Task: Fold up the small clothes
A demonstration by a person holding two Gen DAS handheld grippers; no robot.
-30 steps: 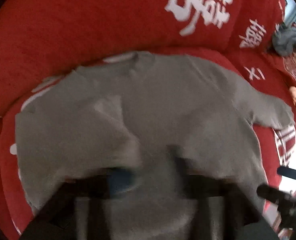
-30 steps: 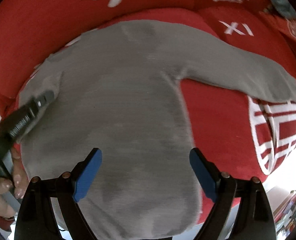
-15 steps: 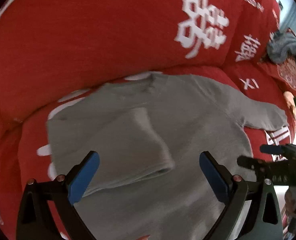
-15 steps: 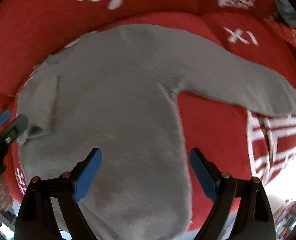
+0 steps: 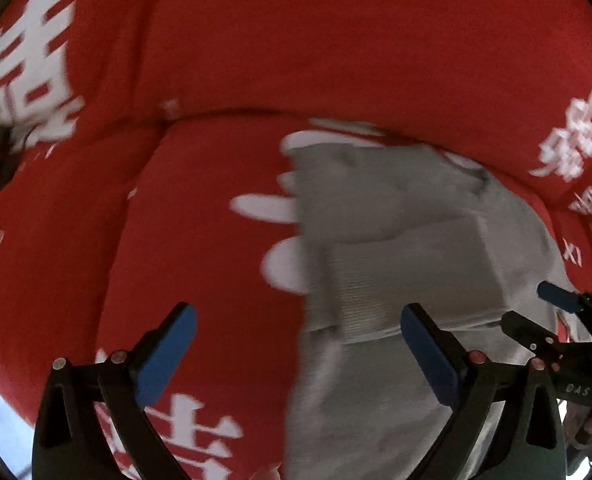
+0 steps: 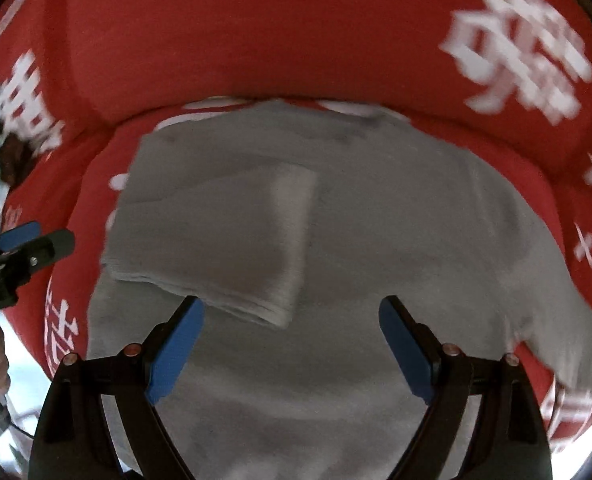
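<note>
Two close wrist views down over one grey sweater point(image 5: 396, 264) point(image 6: 336, 220) — left's angled leftward.

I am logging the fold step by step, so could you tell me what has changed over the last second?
The left gripper has let go of the left sleeve, now folded across the grey sweater, and has swung away over the red cover, jaws open. The right gripper stays open above the hem; the right sleeve remains spread out.

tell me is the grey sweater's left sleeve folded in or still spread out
Folded in. The sleeve lies doubled across the grey sweater, cuff on the chest; the other sleeve is spread on the red sofa.
</note>
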